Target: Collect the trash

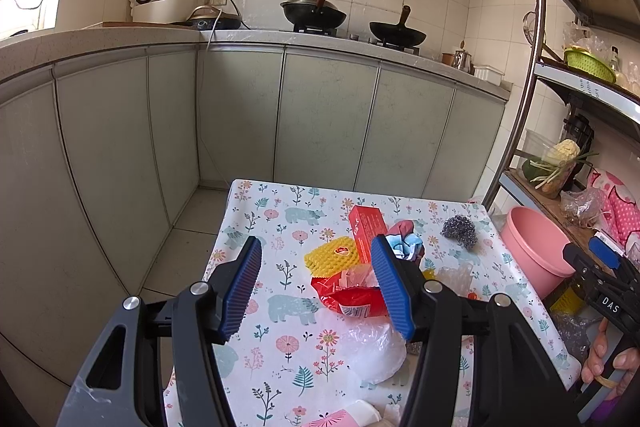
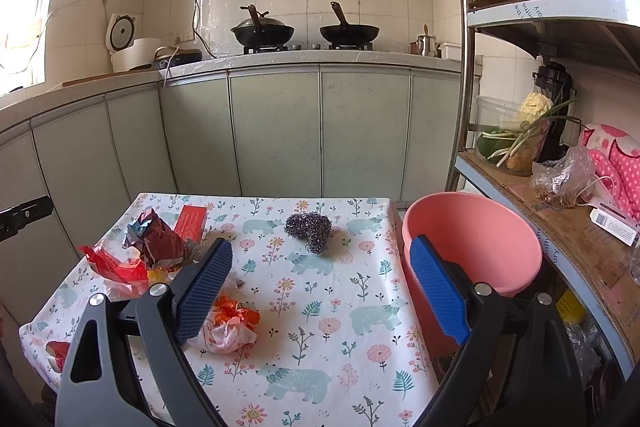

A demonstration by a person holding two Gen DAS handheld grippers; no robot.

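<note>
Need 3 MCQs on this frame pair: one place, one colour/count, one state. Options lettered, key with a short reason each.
1. Where is the pink basin?
A. In the middle of the table
B. Beside the table's right edge, below the shelf rack
C. On the stove

2. How many black woks sit on the stove?
A. One
B. Two
C. Three

3. What is the state of the right hand-held gripper?
A. Open, holding nothing
B. Shut on the steel scourer
C. Shut on the red box

Key:
1 B: the basin's rim shows past the floral tablecloth edge, next to the rack.
2 B: two pans with handles stand side by side on the burners.
3 A: the blue pads stand wide apart over the cloth; the steel scourer lies untouched farther back.
</note>
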